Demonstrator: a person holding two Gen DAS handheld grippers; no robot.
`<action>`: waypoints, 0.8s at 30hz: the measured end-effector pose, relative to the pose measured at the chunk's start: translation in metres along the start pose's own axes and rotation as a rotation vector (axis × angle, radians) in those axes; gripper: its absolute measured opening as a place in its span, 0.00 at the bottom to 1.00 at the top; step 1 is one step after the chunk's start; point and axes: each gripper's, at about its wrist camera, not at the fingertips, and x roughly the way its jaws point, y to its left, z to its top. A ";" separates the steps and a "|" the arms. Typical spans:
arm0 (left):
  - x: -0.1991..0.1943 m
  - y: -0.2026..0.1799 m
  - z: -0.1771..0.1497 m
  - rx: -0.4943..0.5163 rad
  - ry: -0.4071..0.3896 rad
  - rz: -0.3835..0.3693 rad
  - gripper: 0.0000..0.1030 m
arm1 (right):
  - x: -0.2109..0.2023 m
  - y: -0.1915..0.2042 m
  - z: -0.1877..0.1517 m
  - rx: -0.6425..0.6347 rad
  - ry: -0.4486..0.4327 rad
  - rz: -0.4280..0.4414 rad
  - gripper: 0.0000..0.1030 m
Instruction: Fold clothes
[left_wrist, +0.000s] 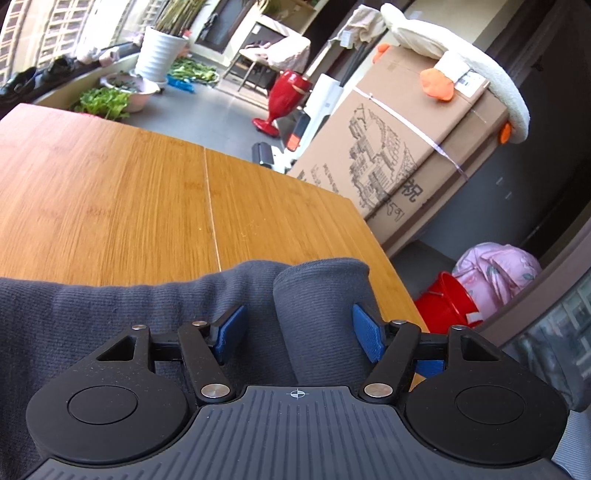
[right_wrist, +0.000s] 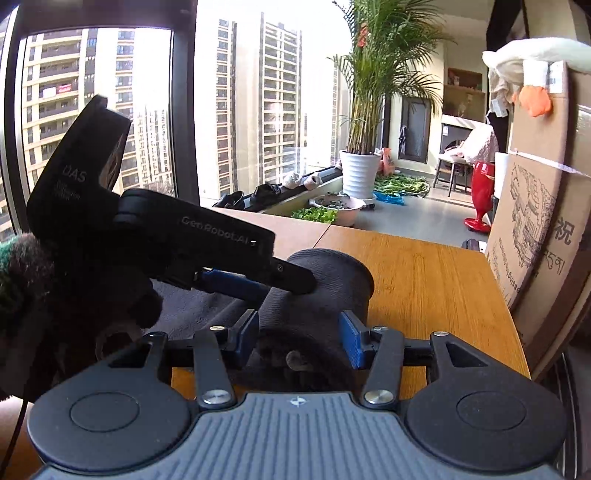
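We are in a home, on an enclosed high-rise balcony or sunroom. Big windows (right_wrist: 110, 110) face apartment towers (right_wrist: 280, 92). Shoes (right_wrist: 255, 194) line the sill, a potted palm (right_wrist: 364, 110) stands on the floor by a basin of greens (right_wrist: 332, 210), and a plush toy (left_wrist: 454, 66) lies on a cardboard box (left_wrist: 399, 155) beside the bamboo table (left_wrist: 129, 192).

Both tools are built alike: the left gripper (left_wrist: 298, 328) and right gripper (right_wrist: 298, 338) are made of black links joined by silver screws, tipped with ribbed blue fingers (left_wrist: 231, 332), over a grey ridged base marked with a small crosshair. White lettering is printed on the left gripper's black housing.
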 end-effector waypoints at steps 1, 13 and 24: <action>-0.001 0.002 0.000 -0.005 0.000 0.000 0.68 | -0.001 -0.009 -0.001 0.062 -0.010 0.000 0.47; -0.036 0.024 0.003 -0.074 -0.048 -0.046 0.70 | 0.021 0.014 -0.004 0.017 0.042 -0.015 0.51; -0.043 0.038 0.004 -0.075 -0.058 -0.006 0.75 | 0.020 0.091 -0.011 -0.371 -0.016 -0.075 0.69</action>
